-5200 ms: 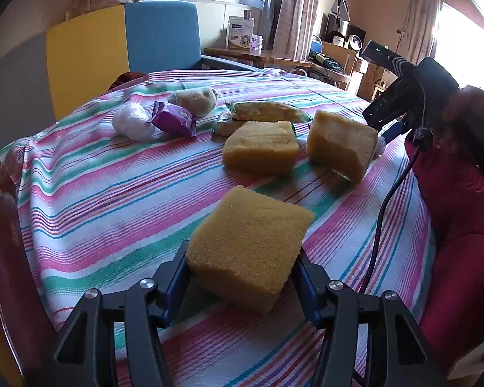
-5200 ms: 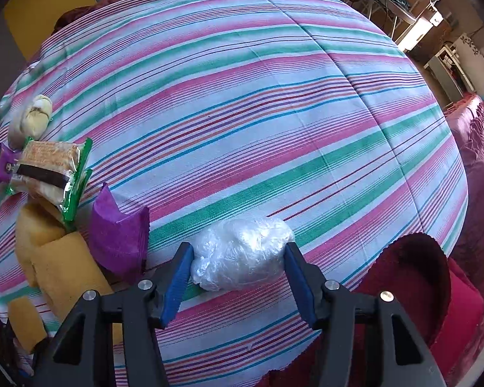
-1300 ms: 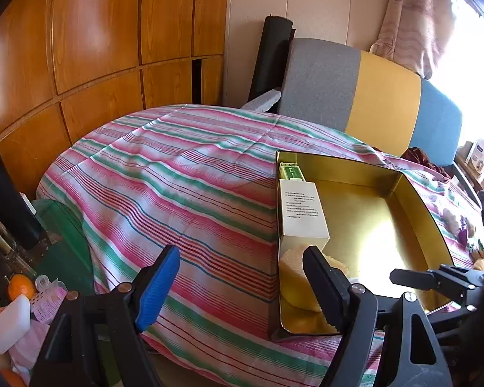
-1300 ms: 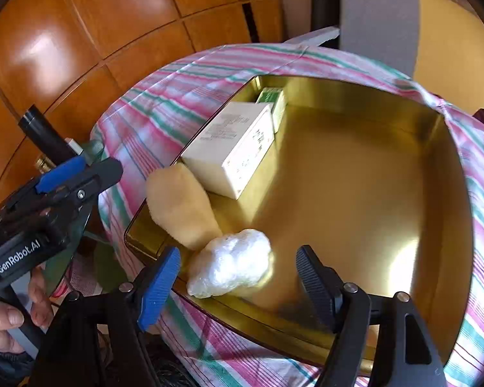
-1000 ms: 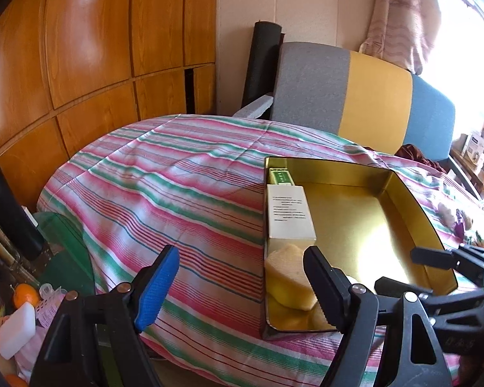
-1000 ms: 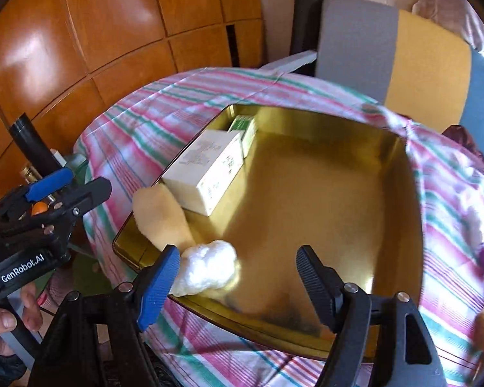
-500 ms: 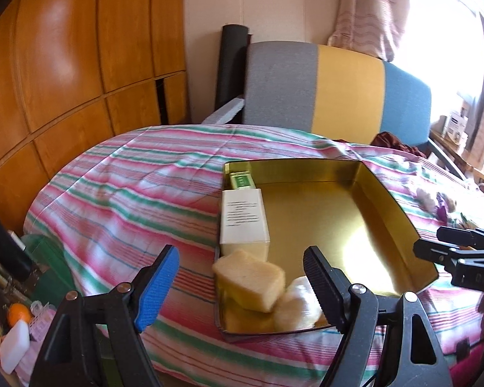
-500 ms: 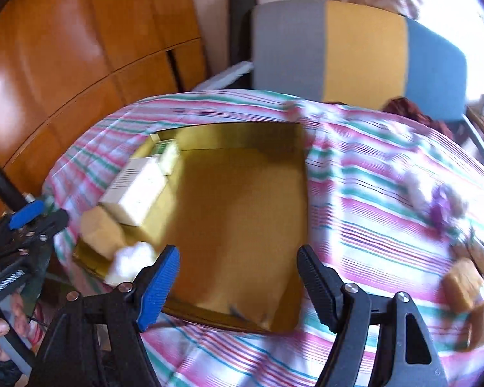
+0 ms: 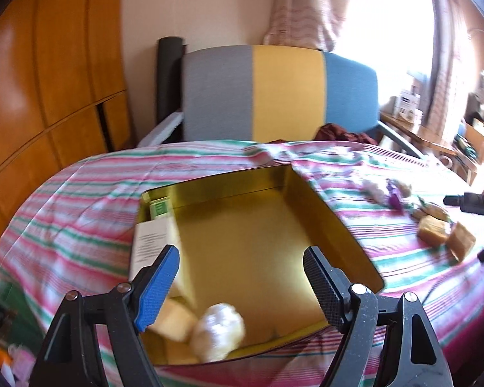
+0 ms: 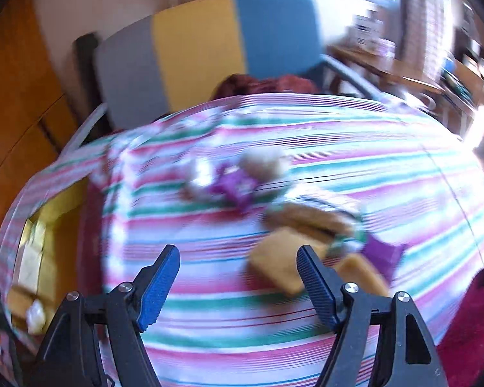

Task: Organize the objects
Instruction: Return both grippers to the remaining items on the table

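A gold tin tray (image 9: 355, 242) lies on the striped tablecloth. Inside it are a white box (image 9: 151, 245), a small green box (image 9: 159, 208), a yellow sponge (image 9: 174, 321) and a white plastic-wrapped ball (image 9: 217, 325). My left gripper (image 9: 242, 285) hovers open over the tray's near end, nothing between its fingers. My right gripper (image 10: 235, 282) is open and empty above the cloth. Just beyond its right finger lie two yellow sponges (image 10: 274, 261), a wrapped cracker pack (image 10: 309, 217), purple packets (image 10: 232, 187) and a pale lump (image 10: 264, 161). The right wrist view is blurred.
A grey, yellow and blue sofa back (image 9: 280, 93) stands behind the table. Wooden wall panels (image 9: 48, 74) fill the left. The tray (image 10: 48, 213) shows at the left edge of the right wrist view. A dark red cushion (image 10: 474, 316) sits at the near right.
Both grippers have let go of the sponge and the wrapped ball in the tray. The right gripper has swung right, away from the tray toward the loose pile; the left has turned right too.
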`<state>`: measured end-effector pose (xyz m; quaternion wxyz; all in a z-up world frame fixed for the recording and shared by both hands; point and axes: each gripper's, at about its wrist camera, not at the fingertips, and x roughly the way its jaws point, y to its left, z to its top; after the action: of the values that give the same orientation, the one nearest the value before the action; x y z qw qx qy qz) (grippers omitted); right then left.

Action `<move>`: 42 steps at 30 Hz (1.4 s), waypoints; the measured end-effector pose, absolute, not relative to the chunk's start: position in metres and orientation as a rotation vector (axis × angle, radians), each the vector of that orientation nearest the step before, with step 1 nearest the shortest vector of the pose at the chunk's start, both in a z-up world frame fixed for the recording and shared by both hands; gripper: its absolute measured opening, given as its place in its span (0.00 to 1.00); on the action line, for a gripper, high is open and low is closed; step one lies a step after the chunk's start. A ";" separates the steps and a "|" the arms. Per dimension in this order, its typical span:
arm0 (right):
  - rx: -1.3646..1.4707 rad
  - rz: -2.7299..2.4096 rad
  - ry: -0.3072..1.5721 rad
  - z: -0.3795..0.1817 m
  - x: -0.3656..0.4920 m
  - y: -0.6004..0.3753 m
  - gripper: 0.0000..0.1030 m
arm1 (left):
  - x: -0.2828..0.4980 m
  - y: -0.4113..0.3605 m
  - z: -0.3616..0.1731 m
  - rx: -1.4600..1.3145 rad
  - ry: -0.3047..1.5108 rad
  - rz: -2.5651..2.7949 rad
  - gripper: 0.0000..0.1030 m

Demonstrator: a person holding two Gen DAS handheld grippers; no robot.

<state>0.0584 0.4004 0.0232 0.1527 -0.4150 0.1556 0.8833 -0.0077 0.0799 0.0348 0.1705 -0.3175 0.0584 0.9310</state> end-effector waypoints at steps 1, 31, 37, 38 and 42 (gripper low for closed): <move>-1.157 2.502 0.476 0.024 0.062 0.417 0.74 | -0.008 0.086 0.036 -0.898 0.170 2.628 0.78; -0.888 2.278 1.012 0.000 0.115 0.523 0.74 | -0.016 0.374 -0.010 -0.910 0.488 1.968 0.79; -0.896 2.281 1.048 -0.003 0.114 0.526 0.74 | -0.015 0.423 -0.033 -0.930 0.509 1.840 0.85; -0.898 2.278 1.058 -0.004 0.114 0.527 0.74 | -0.015 0.430 -0.037 -0.939 0.505 1.819 0.85; -0.900 2.262 1.092 -0.007 0.115 0.531 0.74 | -0.015 0.451 -0.049 -0.966 0.492 1.759 0.88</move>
<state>0.1145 0.5307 -0.0075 0.2346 -0.3280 0.3978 0.8241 -0.0153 0.4508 -0.0486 0.5122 -0.4016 0.2044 0.7312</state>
